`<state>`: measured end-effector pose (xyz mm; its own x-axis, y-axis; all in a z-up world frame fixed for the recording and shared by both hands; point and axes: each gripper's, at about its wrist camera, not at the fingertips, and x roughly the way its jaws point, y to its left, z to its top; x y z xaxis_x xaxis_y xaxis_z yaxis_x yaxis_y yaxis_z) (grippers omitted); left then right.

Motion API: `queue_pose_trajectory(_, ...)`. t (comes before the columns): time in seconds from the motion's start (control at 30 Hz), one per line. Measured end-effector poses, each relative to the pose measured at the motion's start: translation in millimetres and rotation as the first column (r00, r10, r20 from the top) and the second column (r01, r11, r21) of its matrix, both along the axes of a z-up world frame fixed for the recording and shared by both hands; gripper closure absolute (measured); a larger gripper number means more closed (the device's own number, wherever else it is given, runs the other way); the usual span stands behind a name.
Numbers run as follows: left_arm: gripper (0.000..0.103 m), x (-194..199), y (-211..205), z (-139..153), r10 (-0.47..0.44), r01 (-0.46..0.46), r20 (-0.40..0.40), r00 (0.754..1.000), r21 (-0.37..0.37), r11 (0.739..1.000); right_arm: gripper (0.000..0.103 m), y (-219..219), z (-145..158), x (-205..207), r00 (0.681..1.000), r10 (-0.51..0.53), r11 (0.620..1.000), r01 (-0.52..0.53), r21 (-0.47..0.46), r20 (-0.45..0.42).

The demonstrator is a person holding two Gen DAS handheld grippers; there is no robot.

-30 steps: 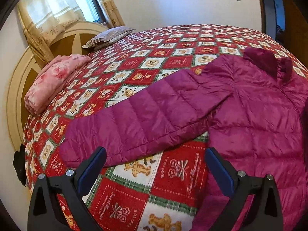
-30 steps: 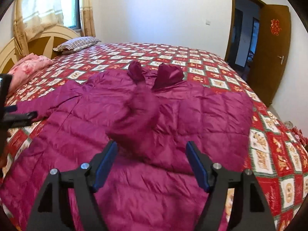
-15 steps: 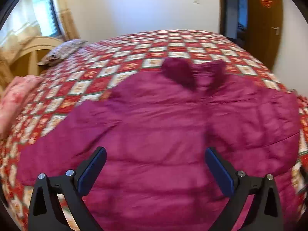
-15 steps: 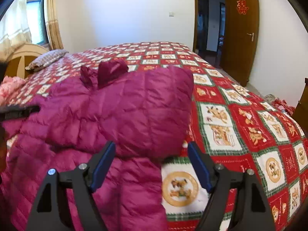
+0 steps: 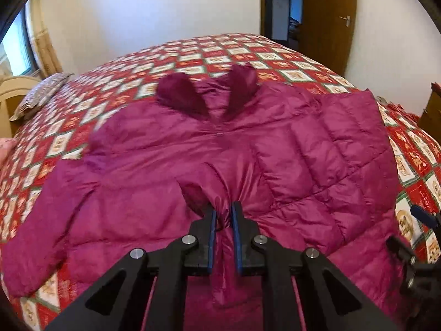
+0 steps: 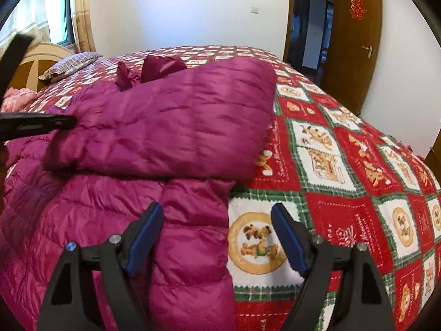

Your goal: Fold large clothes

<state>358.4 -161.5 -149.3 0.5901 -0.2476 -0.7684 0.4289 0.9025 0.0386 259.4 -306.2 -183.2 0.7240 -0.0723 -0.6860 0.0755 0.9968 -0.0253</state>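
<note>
Magenta jacket (image 5: 154, 165): quilted down, lay spread on the bed, collar toward the far wall.
Right sleeve (image 6: 171, 127): lay folded across the jacket's front.
Left gripper (image 5: 222, 215): jaws were pinched onto a bunched fold of the jacket.
Right gripper (image 6: 217, 229): jaws stood wide apart, holding nothing, above the jacket's edge.
Bedspread (image 6: 344, 165): red-and-white checks with bear motifs.
Pillow (image 6: 71, 64): striped, at the headboard.

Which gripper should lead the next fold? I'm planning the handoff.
Left, probably. The left gripper is already shut on a pinch of the jacket, mid-body. The right gripper hangs open over the jacket's edge and the quilt, holding nothing.
</note>
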Motion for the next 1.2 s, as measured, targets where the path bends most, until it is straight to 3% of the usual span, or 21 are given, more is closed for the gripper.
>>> queue_pose_trajectory(0.13, 0.093, -10, 39, 10, 0.052, -0.052, 0.038, 0.998, -0.009, 0.999, 0.020, -1, 0, 2, 1.000, 0.007, 1.000, -0.007, 0.014, -0.007)
queue_pose_trajectory(0.3, 0.093, -23, 71, 5, 0.101, -0.106, 0.112, 0.989, 0.044, 0.993, 0.020, 2, -2, 4, 0.999, 0.033, 0.999, -0.033, 0.021, -0.027)
queue_pose_trajectory(0.47, 0.091, -24, 78, -15, 0.130, -0.137, 0.076, 0.989, 0.088, 0.987, 0.021, -9, 6, 10, 0.995, 0.067, 0.996, -0.061, 0.072, -0.081)
queue_pose_trajectory(0.53, 0.086, -25, 79, -16, 0.150, -0.157, 0.083, 0.985, 0.098, 0.983, 0.025, -19, 18, 11, 0.994, 0.069, 0.993, -0.060, 0.102, -0.085)
queue_pose_trajectory(0.63, 0.069, -26, 84, -1, 0.213, -0.228, 0.155, 0.965, 0.084, 0.970, 0.033, -32, 38, 16, 0.995, 0.064, 0.992, -0.055, 0.118, -0.075)
queue_pose_trajectory(0.7, 0.050, -28, 88, 14, 0.238, -0.254, 0.200, 0.951, 0.061, 0.965, 0.036, -40, 51, 24, 0.996, 0.060, 0.991, -0.051, 0.128, -0.065)
queue_pose_trajectory(0.77, 0.043, -31, 93, 31, 0.249, -0.260, 0.238, 0.939, 0.016, 0.966, 0.036, -44, 65, 37, 0.998, 0.044, 0.992, -0.039, 0.116, -0.037)
queue_pose_trajectory(0.87, 0.018, -32, 94, 53, 0.242, -0.245, 0.241, 0.940, -0.018, 0.969, 0.039, -43, 77, 61, 0.999, 0.042, 0.993, -0.043, 0.108, 0.004)
queue_pose_trajectory(0.93, 0.018, -28, 91, 62, 0.234, -0.235, 0.234, 0.944, -0.024, 0.972, 0.045, -37, 77, 82, 0.998, 0.057, 0.991, -0.058, 0.120, 0.011)
queue_pose_trajectory(1.03, 0.018, -14, 75, 55, 0.250, -0.261, 0.232, 0.940, 0.018, 0.965, 0.046, -22, 68, 112, 0.996, 0.087, 0.990, -0.090, 0.106, 0.028)
queue_pose_trajectory(1.2, 0.018, 19, 55, -4, 0.335, -0.349, 0.156, 0.929, 0.070, 0.935, 0.047, -10, 24, 157, 0.996, 0.085, 0.985, -0.079, 0.153, -0.034)
